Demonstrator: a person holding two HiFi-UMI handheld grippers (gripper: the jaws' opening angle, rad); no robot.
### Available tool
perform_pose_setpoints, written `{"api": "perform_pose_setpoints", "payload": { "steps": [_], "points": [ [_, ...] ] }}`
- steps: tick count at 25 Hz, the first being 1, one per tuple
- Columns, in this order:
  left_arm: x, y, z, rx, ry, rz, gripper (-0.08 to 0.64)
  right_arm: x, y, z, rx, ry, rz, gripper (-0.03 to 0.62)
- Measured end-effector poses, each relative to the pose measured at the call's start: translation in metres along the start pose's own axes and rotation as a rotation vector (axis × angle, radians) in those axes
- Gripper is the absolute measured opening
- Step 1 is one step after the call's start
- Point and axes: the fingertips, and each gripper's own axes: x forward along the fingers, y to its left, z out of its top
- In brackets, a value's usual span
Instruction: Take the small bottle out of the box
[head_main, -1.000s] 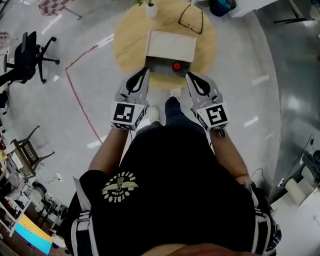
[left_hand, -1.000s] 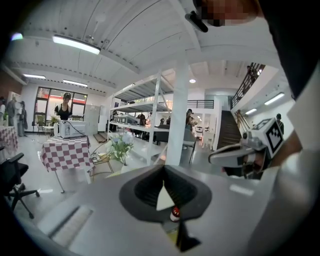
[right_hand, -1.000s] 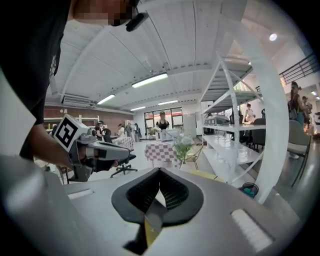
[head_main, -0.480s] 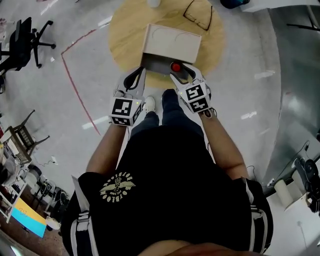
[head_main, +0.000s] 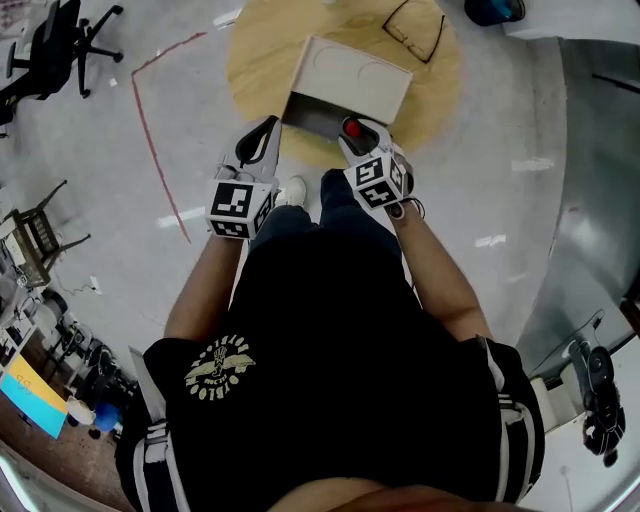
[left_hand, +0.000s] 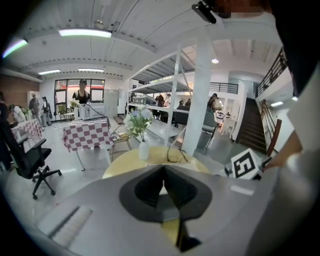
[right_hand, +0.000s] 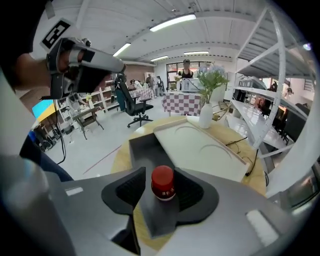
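A beige box (head_main: 355, 72) lies on a round wooden table (head_main: 250, 70), its grey inner tray (head_main: 312, 112) pulled out toward me. The small bottle with a red cap (head_main: 352, 128) (right_hand: 162, 182) stands upright in that tray. My right gripper (head_main: 360, 135) (right_hand: 162, 176) is lowered over it, jaws on either side of the cap. They have just been closing a little, and a gap still shows on the bottle's left side. My left gripper (head_main: 262, 135) (left_hand: 163, 169) hovers beside the tray's left edge, its jaws together with nothing in them.
A white vase with flowers (right_hand: 205, 115) (left_hand: 144, 149) and a black cable loop (head_main: 415, 30) sit at the table's far side. An office chair (head_main: 60, 40) stands at far left, and a red tape line (head_main: 150, 130) runs along the floor. Metal shelving (right_hand: 270, 100) rises on the right.
Both grippers came down toward the box. The right one dropped over the red-capped bottle, its jaws now straddling it. The left one settled beside the tray.
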Motion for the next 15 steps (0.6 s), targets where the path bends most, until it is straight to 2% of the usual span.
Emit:
{"api": "perform_pose_setpoints", "payload": {
  "steps": [3, 8, 15],
  "points": [
    [-0.015, 0.004, 0.014, -0.003, -0.024, 0.047, 0.0, -0.001, -0.002, 0.0, -0.037, -0.013, -0.006, 0.141],
    [-0.035, -0.001, 0.046, 0.019, -0.088, 0.08, 0.0, 0.0, 0.0, 0.001, -0.073, 0.028, 0.044, 0.144],
    [-0.059, -0.005, 0.079, 0.071, -0.163, 0.062, 0.0, -0.003, 0.006, 0.003, -0.076, 0.061, 0.064, 0.146]
  ]
}}
